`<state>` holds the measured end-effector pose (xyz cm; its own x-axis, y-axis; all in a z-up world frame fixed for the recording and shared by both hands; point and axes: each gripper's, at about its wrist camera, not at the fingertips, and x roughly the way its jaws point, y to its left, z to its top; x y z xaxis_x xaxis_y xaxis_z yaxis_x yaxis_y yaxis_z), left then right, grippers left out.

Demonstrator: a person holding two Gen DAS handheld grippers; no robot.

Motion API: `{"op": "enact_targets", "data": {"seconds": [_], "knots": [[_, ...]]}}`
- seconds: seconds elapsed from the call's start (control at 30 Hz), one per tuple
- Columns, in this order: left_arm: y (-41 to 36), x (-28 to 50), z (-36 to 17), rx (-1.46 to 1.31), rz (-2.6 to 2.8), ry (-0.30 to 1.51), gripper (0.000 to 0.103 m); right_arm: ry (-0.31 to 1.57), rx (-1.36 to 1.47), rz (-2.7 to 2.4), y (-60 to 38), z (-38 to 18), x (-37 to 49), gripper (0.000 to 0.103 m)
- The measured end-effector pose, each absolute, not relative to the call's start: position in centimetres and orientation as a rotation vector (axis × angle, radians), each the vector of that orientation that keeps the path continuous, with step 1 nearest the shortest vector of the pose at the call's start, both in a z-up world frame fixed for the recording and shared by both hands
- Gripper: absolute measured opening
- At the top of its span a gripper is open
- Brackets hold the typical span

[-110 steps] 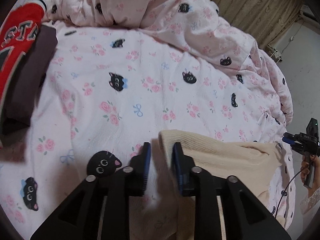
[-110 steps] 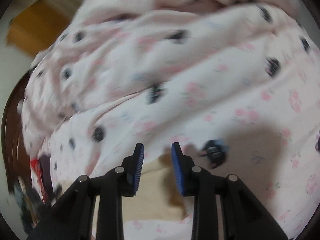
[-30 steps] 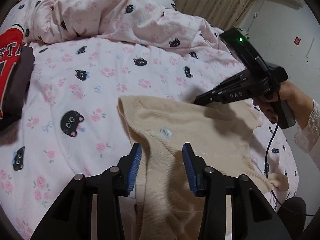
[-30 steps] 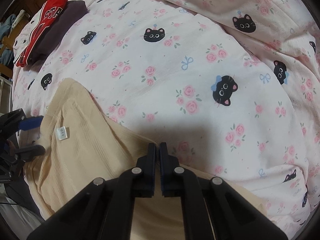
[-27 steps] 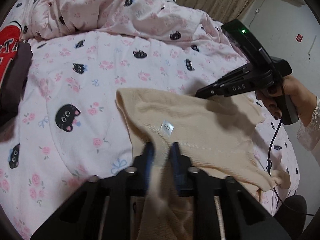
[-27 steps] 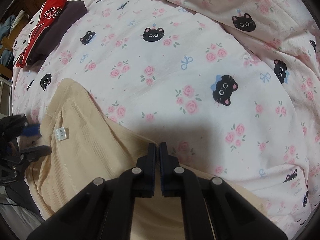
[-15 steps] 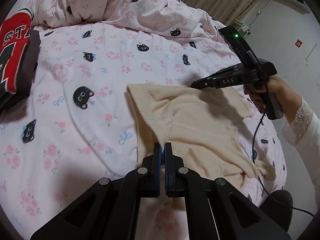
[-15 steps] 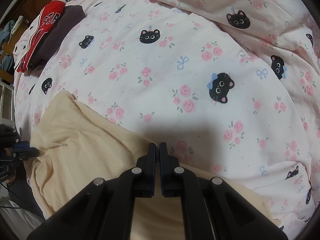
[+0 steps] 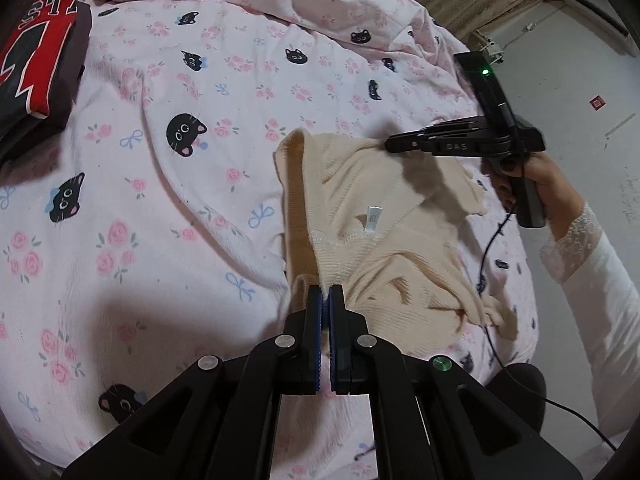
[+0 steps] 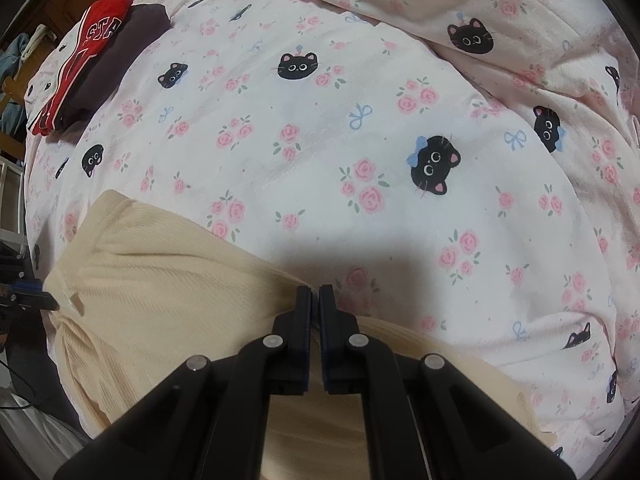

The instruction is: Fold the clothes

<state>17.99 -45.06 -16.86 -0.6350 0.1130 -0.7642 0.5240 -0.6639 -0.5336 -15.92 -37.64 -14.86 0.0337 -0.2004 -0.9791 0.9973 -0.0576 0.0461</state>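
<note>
We see the cream knit sweater (image 9: 384, 240) lying crumpled on the bed (image 9: 160, 220), close to its near right edge, on a pink sheet printed with black cat faces, roses and blue bows. A small white tag (image 9: 374, 218) sits at the inside of the neckline; it carries print, but we cannot read it.

Our left claw (image 9: 325, 292) is pinched closed on a ribbed edge of the sweater, the knit drawn up between its blue pads. Our right claw (image 10: 315, 294) is likewise clamped closed on the sweater's far edge, the fabric running up into the narrow slit between its fingers. In the left wrist view the right claw (image 9: 394, 145) shows from the side, held by a hand (image 9: 536, 172) in a white lace-cuffed sleeve (image 9: 592, 264); its black body bears the letters "DAS" and a lit green lamp, and a black cable hangs from the handle.

At the far left corner of the bed lies a folded red jersey (image 9: 36, 52) on top of a dark garment (image 10: 120, 60). White letters read "STA" on it, with part of a large black numeral below. A bunched quilt (image 10: 460, 4) of the same print fills the far edge.
</note>
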Motion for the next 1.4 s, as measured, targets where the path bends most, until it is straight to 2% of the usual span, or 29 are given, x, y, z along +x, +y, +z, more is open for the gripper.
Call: {"op": "enact_targets", "data": {"seconds": [0.13, 0.2, 0.27, 0.33, 0.37, 0.43, 0.57, 0.63, 0.87, 1.03, 1.4], "knots": [[-45.6, 17.6, -17.8, 1.231, -2.336, 1.128, 0.002, 0.991, 1.136, -1.308, -37.1, -14.8, -16.8, 0.005], [-46.1, 17.2, -18.9, 1.233, -2.318, 1.164, 0.002, 0.997, 1.125, -1.324, -36.7, -14.5, -17.1, 0.01], [-46.4, 17.1, -19.3, 1.206, -2.312, 1.178, 0.003, 0.983, 1.106, -1.346, -36.1, -13.7, -17.3, 0.027], [-46.4, 17.2, -19.3, 1.184, -2.314, 1.177, 0.005, 0.948, 1.063, -1.379, -34.6, -12.1, -17.5, 0.034], [-46.3, 17.3, -19.2, 1.174, -2.316, 1.164, 0.013, 0.933, 1.037, -1.391, -33.6, -11.1, -17.5, 0.036], [-45.9, 17.7, -18.7, 1.156, -2.32, 1.125, 0.026, 0.917, 0.978, -1.413, -31.2, -9.0, -16.9, 0.036], [-44.6, 18.8, -17.2, 1.119, -2.355, 1.025, 0.035, 0.922, 0.9, -1.45, -27.3, -8.2, -12.0, 0.036], [-43.6, 19.3, -16.6, 1.106, -2.378, 0.966, 0.035, 0.908, 0.89, -1.473, -27.3, -9.0, -9.1, 0.036], [-40.0, 20.5, -15.6, 1.05, -2.465, 0.838, 0.035, 0.807, 0.911, -1.589, -17.1, -9.0, -6.2, 0.036], [-39.2, 20.1, -16.1, 1.04, -2.449, 0.708, 0.035, 0.861, 0.963, -1.644, -12.0, -10.0, -5.0, 0.036], [-40.3, 18.7, -16.5, 1.069, -2.466, 0.696, 0.035, 0.685, 1.152, -1.728, -5.0, -12.4, -4.7, 0.036]]}}
